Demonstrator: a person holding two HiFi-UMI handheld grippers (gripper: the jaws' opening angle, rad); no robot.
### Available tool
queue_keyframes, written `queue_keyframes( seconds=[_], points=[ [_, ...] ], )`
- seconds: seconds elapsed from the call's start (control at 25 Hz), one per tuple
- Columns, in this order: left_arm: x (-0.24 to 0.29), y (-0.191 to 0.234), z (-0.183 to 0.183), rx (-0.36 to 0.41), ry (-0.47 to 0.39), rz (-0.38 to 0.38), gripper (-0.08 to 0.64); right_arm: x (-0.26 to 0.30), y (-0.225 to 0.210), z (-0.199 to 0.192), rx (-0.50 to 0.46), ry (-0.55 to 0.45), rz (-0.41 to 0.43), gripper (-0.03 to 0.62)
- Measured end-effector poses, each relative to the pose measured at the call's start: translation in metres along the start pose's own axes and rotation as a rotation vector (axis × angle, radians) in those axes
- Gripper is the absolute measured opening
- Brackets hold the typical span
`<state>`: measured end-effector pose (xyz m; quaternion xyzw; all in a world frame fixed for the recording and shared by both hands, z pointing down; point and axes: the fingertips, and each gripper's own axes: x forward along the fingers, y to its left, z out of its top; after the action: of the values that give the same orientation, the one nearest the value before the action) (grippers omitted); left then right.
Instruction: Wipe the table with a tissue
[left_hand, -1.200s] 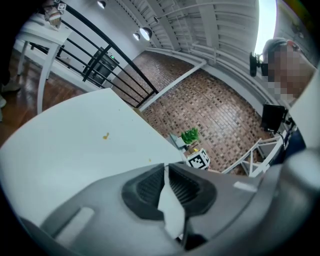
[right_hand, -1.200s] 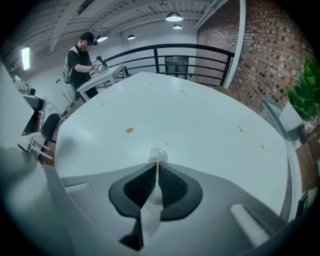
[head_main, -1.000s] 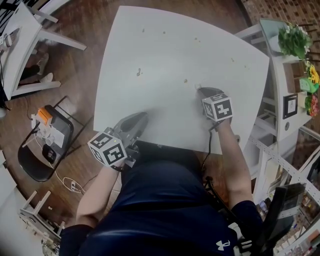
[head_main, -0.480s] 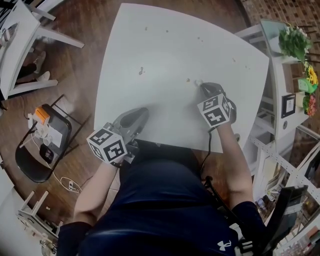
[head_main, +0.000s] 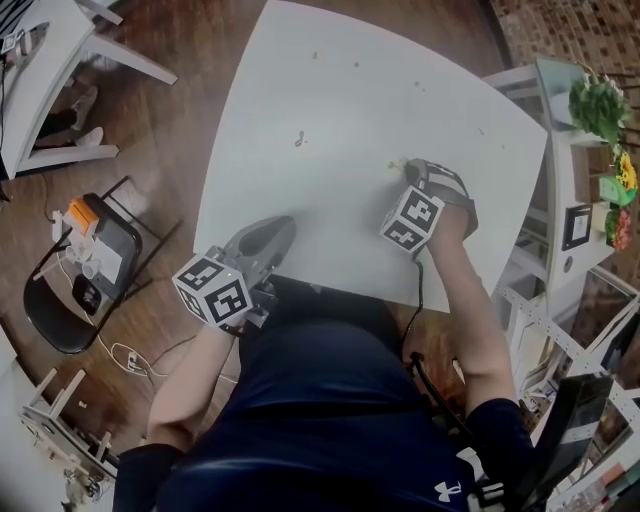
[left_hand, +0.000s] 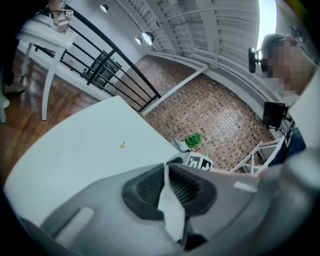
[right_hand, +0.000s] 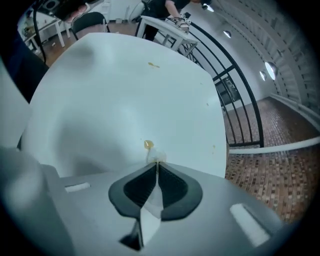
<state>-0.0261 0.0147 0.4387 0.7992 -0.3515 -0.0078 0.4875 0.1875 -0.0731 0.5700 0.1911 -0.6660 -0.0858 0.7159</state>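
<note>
The white table (head_main: 330, 110) carries small crumbs; one yellow crumb (right_hand: 148, 145) lies just ahead of my right gripper (right_hand: 157, 162). That gripper is shut on a white tissue (right_hand: 150, 210), and a bit of it pokes out at the tip and touches the table. In the head view the right gripper (head_main: 406, 170) rests on the table's right half. My left gripper (head_main: 283, 226) lies near the table's front edge, shut on a strip of tissue (left_hand: 171, 205). Another crumb (left_hand: 122, 145) sits farther out from the left gripper (left_hand: 166, 166).
A darker speck (head_main: 300, 140) and more crumbs (head_main: 315, 57) dot the far half of the table. A white shelf with potted plants (head_main: 598, 105) stands close on the right. A black chair (head_main: 70, 295) and another white table (head_main: 30, 90) stand on the wooden floor at left.
My right gripper has swung its tip forward and leftward over the table until it meets the small yellow crumb. The left gripper has stayed put.
</note>
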Motion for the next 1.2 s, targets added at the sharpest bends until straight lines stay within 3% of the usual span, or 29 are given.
queue_keyframes(
  seconds=[0.56,0.84,1.2],
  points=[
    [-0.005,0.006,0.002,-0.024,-0.016,-0.021,0.026,-0.004,0.022,0.019,-0.189,0.019,0.013,0.020],
    [-0.009,0.010,0.000,-0.038,-0.023,-0.022,0.026,0.004,0.014,-0.002,-0.149,0.075,0.016,0.020],
    [-0.024,0.025,0.000,-0.059,-0.043,0.007,0.026,0.006,0.009,0.032,-0.159,0.023,-0.011,0.020]
  ],
)
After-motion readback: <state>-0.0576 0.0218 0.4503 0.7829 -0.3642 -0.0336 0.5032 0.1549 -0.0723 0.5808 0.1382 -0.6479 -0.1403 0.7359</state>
